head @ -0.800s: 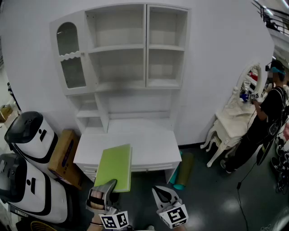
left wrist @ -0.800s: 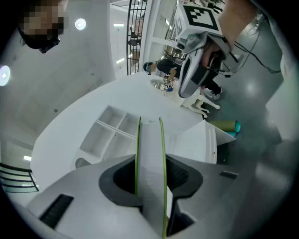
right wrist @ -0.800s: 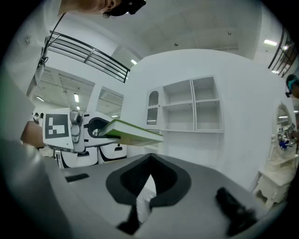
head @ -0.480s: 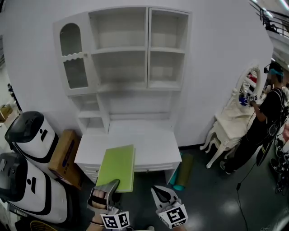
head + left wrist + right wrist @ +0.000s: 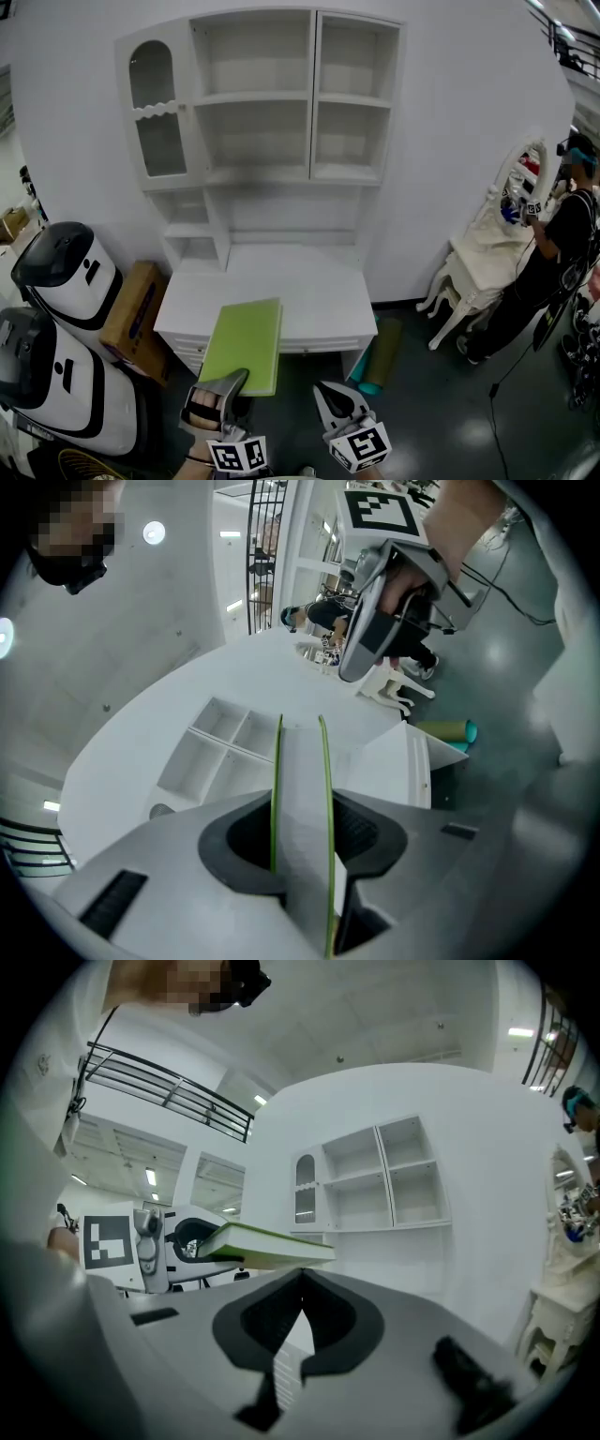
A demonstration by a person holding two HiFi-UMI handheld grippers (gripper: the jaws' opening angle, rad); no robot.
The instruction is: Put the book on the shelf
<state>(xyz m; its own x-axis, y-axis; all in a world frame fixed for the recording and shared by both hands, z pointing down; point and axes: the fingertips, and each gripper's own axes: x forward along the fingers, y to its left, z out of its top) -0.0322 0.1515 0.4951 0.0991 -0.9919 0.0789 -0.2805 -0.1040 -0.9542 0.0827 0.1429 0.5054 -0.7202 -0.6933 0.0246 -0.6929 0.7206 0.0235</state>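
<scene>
A green-covered book (image 5: pixel 246 345) lies flat and tilted in my left gripper (image 5: pixel 217 398), which is shut on its near edge. It hovers over the front edge of the white desk (image 5: pixel 309 291). In the left gripper view the book (image 5: pixel 300 761) runs out between the two jaws, which press on both covers. My right gripper (image 5: pixel 342 412) is beside it, to the right, shut with nothing in it. In the right gripper view its jaws (image 5: pixel 302 1279) meet, with the book (image 5: pixel 267 1243) off to the left. The white shelf unit (image 5: pixel 309 103) stands behind the desk, its compartments bare.
Two white-and-black rounded machines (image 5: pixel 66 272) and a cardboard box (image 5: pixel 131 314) stand left of the desk. A teal roll (image 5: pixel 375 361) lies on the dark floor at its right. Further right, a person (image 5: pixel 553 253) stands at a white dressing table (image 5: pixel 483 253).
The book and both grippers keep almost the same place in view. The shelf unit has shifted slightly right and looks a little larger.
</scene>
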